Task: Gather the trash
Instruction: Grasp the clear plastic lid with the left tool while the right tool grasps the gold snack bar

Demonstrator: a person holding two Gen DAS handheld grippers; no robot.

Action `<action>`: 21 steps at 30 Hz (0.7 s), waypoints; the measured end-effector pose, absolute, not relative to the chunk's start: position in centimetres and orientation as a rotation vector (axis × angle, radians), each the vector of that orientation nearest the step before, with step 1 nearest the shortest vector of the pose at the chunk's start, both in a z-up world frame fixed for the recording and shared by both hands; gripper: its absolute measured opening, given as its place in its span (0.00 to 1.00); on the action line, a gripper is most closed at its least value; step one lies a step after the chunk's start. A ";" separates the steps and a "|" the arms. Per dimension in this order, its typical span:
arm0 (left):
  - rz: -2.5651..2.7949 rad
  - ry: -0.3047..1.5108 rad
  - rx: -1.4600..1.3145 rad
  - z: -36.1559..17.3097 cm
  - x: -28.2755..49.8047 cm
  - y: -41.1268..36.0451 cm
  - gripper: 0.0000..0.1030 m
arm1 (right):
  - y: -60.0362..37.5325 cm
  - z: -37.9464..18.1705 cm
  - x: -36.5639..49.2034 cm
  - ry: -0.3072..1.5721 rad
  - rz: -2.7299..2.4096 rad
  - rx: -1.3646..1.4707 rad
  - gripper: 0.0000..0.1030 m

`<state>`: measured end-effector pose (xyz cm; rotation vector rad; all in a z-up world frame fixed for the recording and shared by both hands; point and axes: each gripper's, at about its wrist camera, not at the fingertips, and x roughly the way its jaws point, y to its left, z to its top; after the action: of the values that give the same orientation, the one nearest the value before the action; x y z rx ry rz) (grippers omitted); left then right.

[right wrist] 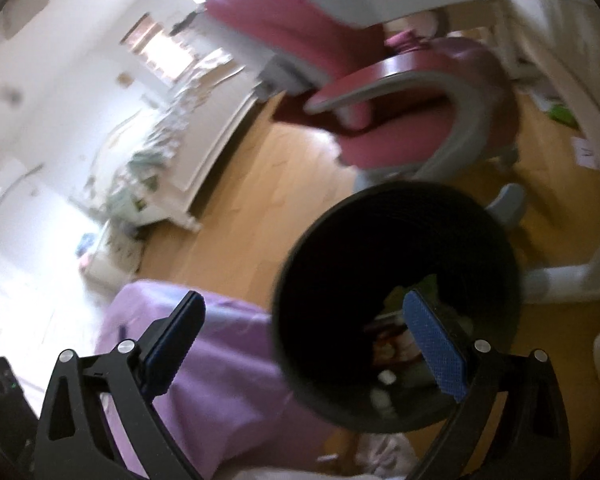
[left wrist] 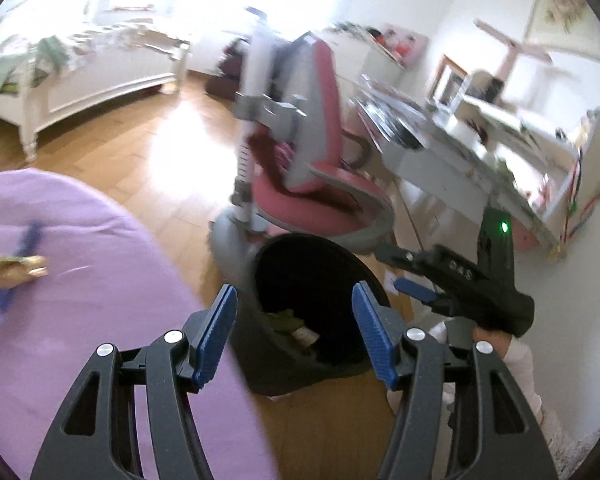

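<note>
A black round trash bin (left wrist: 332, 360) stands on the wood floor beside a purple-covered surface (left wrist: 100, 320); it also shows in the right wrist view (right wrist: 300, 280). Scraps of trash (left wrist: 296, 326) lie at its bottom, also seen in the right wrist view (right wrist: 388, 344). My left gripper (left wrist: 294, 334) is open and empty, just above the bin's near rim. My right gripper (right wrist: 316, 336) is open and empty over the bin; it shows in the left wrist view (left wrist: 416, 290) at the bin's right. A crumpled wrapper (left wrist: 16, 270) and a blue item (left wrist: 28, 240) lie on the purple surface, blurred.
A pink and grey desk chair (left wrist: 308, 160) stands right behind the bin, also in the right wrist view (right wrist: 400, 112). A cluttered white desk (left wrist: 480, 152) is at the right. A white bed (left wrist: 92, 80) stands far left. Wood floor (left wrist: 140, 152) lies between.
</note>
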<state>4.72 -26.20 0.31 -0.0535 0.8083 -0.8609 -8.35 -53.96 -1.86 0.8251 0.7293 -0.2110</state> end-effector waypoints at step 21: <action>-0.393 0.880 0.099 -3.3 16.9 -2.4 0.70 | -22.0 3.3 7.9 0.768 0.456 -0.139 0.71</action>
<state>16.91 -2.42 -3.30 0.0987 0.8799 -0.3927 7.91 -22.05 3.28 -0.1387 0.7685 0.4555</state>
